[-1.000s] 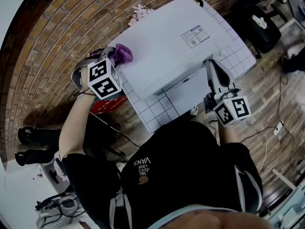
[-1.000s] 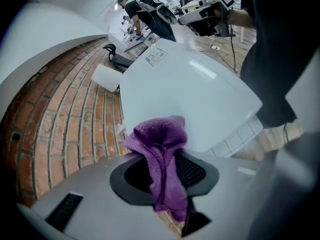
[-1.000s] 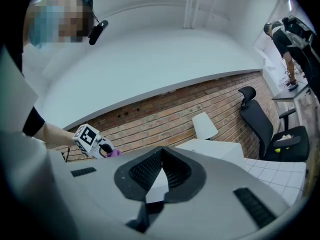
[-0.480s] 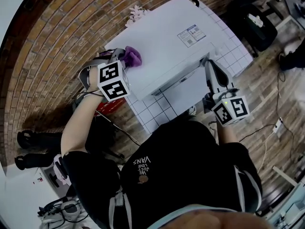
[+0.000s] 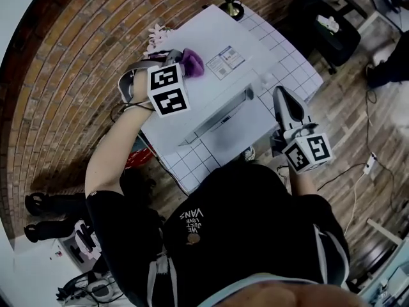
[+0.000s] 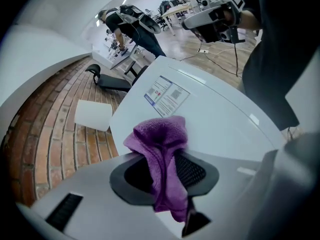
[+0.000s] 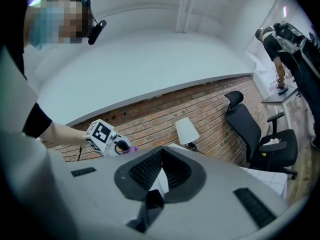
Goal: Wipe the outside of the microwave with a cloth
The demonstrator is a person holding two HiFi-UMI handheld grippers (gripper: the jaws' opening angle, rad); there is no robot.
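Our left gripper [image 6: 169, 170] pinches the soft purple cloth [image 6: 161, 143] on top of the big white microwave box [image 5: 195, 104]. Our right gripper [image 7: 159, 170] is pressed together, holding nothing, near the microwave's front.

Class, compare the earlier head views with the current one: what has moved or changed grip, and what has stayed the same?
The left gripper, jaws shut on the purple terry cloth, has slid across the top of the white microwave toward its printed label. The right gripper stayed by the microwave's front corner, jaws together and empty.
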